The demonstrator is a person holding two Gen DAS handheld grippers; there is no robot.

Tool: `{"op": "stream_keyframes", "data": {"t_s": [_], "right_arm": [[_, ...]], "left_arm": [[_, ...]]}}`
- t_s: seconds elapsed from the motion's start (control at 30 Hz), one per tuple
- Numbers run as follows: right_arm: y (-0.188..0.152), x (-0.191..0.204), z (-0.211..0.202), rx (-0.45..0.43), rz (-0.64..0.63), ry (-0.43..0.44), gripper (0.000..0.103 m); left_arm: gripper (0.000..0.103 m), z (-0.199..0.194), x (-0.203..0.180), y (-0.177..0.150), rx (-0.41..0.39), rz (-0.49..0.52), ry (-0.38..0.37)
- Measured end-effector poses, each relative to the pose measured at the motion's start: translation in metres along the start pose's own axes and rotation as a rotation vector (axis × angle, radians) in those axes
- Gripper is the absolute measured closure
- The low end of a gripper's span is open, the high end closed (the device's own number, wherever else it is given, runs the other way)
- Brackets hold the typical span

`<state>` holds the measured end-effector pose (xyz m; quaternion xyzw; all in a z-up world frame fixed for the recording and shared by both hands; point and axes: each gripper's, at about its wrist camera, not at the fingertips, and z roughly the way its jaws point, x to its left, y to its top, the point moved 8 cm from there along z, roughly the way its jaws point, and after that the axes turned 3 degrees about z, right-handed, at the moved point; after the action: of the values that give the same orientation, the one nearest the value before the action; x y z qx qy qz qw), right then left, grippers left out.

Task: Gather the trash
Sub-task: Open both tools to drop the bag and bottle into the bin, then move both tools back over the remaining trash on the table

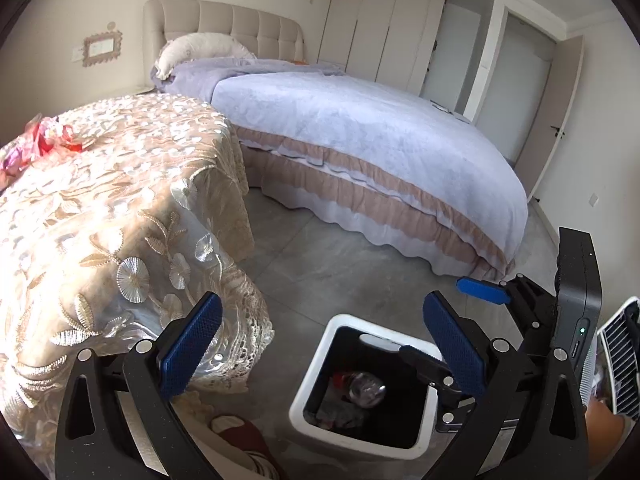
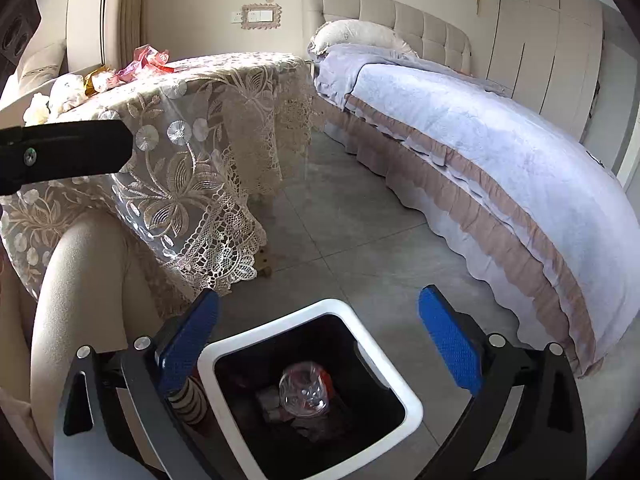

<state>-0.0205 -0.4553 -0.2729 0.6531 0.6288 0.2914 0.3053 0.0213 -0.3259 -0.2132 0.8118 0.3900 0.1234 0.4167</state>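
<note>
A white-rimmed trash bin (image 1: pixel 308 396) (image 2: pixel 412 404) with a dark inside stands on the floor below both grippers. A clear plastic bottle (image 1: pixel 366 390) (image 2: pixel 306 392) with a red cap lies in it on other trash. My left gripper (image 1: pixel 320 344) is open and empty above the bin. My right gripper (image 2: pixel 320 344) is open and empty right over the bin; one blue pad of it (image 1: pixel 484 290) shows in the left wrist view. Crumpled pink, red and yellow wrappers (image 1: pixel 44 140) (image 2: pixel 128 68) lie on the lace-covered table (image 1: pixel 120 200) (image 2: pixel 192 120).
A bed (image 1: pixel 360 140) (image 2: pixel 500 152) with a lilac cover stands to the right across a grey tiled floor (image 2: pixel 360 240). The person's leg (image 2: pixel 80 300) and slipper (image 1: pixel 240 432) are beside the bin. A white vented appliance (image 1: pixel 620 360) is at the far right.
</note>
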Motion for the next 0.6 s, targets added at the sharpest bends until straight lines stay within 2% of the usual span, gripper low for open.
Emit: {"op": "stream_keyframes", "data": {"t_s": [0.3, 0.6], "right_arm": [[0.041, 0.008, -0.025, -0.119, -0.033, 0.001, 0.004], [0.103, 0.052, -0.042, -0.271, -0.104, 0.079, 0.004]], "left_arm": [[0.005, -0.017, 0.013, 0.008, -0.037, -0.007, 0.022], [0.005, -0.057, 0.057, 0.028, -0.125, -0.036, 0.139]]}}
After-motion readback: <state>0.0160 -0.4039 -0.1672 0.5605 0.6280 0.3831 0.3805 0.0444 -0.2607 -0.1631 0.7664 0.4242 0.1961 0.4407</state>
